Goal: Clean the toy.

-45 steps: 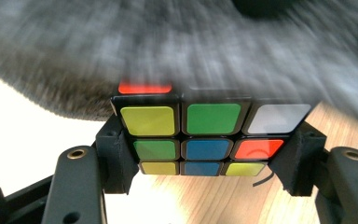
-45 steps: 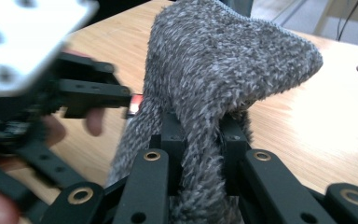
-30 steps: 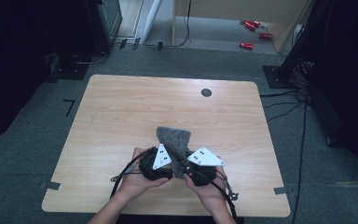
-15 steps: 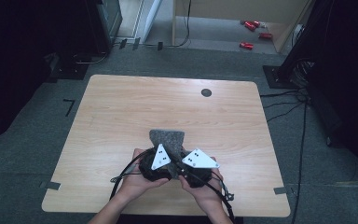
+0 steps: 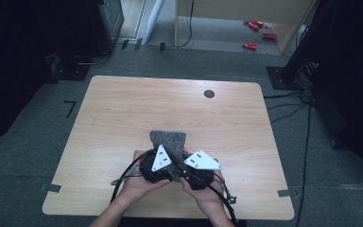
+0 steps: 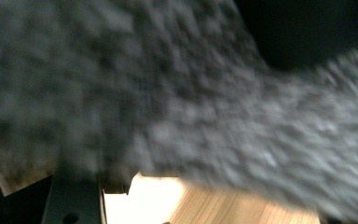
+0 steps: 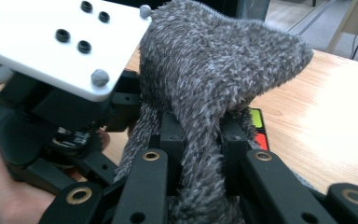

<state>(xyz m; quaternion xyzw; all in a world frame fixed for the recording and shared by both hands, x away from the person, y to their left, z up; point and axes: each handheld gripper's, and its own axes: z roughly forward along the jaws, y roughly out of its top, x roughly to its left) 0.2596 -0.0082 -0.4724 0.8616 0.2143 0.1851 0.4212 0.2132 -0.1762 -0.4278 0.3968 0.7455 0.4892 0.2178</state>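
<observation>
Grey fuzzy cloth (image 7: pixel 214 79) pinched by both the left tool (image 5: pixel 163 165) and right tool (image 7: pixel 200 140), no writing legible

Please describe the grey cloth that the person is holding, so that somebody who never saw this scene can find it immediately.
Look at the wooden table and go to its near edge, where two hands meet. The grey fuzzy cloth rises between the left gripper and the right gripper, both closed on it. It is the only soft, furry thing there; everything beside it is hard black or white gripper parts.
</observation>
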